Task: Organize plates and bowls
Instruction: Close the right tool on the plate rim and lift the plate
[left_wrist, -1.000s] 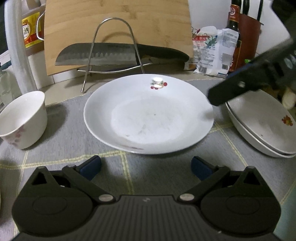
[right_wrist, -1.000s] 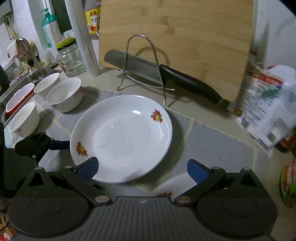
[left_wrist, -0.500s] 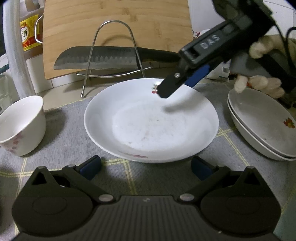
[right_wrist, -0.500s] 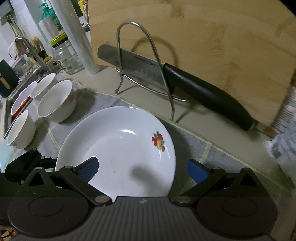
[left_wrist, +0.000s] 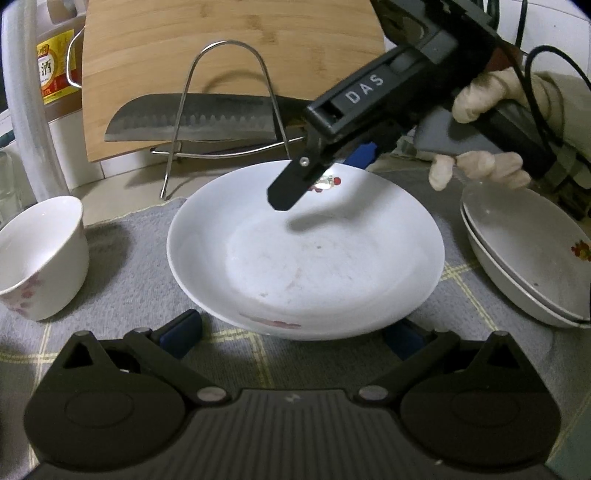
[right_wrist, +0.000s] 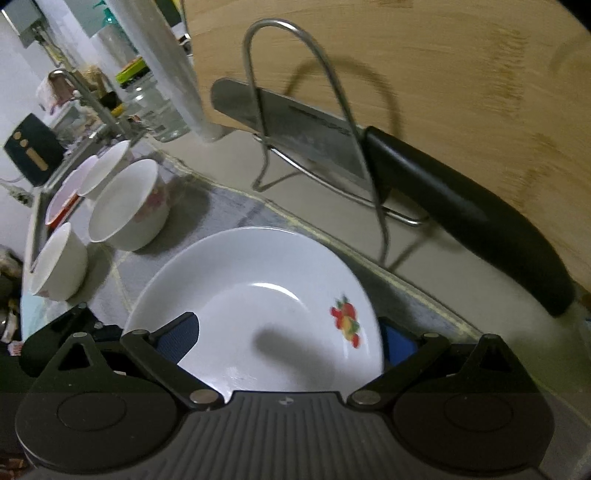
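Left wrist view: approach step in hand, by the look of it, picking up the shallow white ceramic plate with the small fruit motif (left_wrist: 306, 254) from the grey checked cloth mat (left_wrist: 122, 266) on the counter. Left hand-held gripper (left_wrist: 291, 334) spread wide, low and just before the plate's near rim, blue pads (left_wrist: 181, 332) either side of that rim and nothing between them. Right hand-held gripper (left_wrist: 321, 173) slanting down from the upper right over the plate's far edge, held by a gloved hand (left_wrist: 476, 129); one black finger above the fruit motif, a blue pad behind the rim; spread or closed not clear from here. Stack of two white plates (left_wrist: 532, 258) just right of the lone plate, likely where it belongs. Small white bowl with pink flowers (left_wrist: 40, 258) off to the left. Steel kitchen knife (left_wrist: 192, 118) on a wire rack (left_wrist: 225, 107) before a bamboo cutting board (left_wrist: 229, 55) behind.

Right wrist view: right hand-held gripper (right_wrist: 291, 336) spread open, straddling the plate's (right_wrist: 258, 306) edge, left finger over the plate's inside, right finger (right_wrist: 397, 343) outside and partly hidden behind the rim. Contact with the rim impossible to judge. Nothing pinched yet. Next move, probably: settle so the rim sits between the pads, close firmly, lift level, carry across to the stack. Three white bowls (right_wrist: 125, 206) grouped to the left near the sink.
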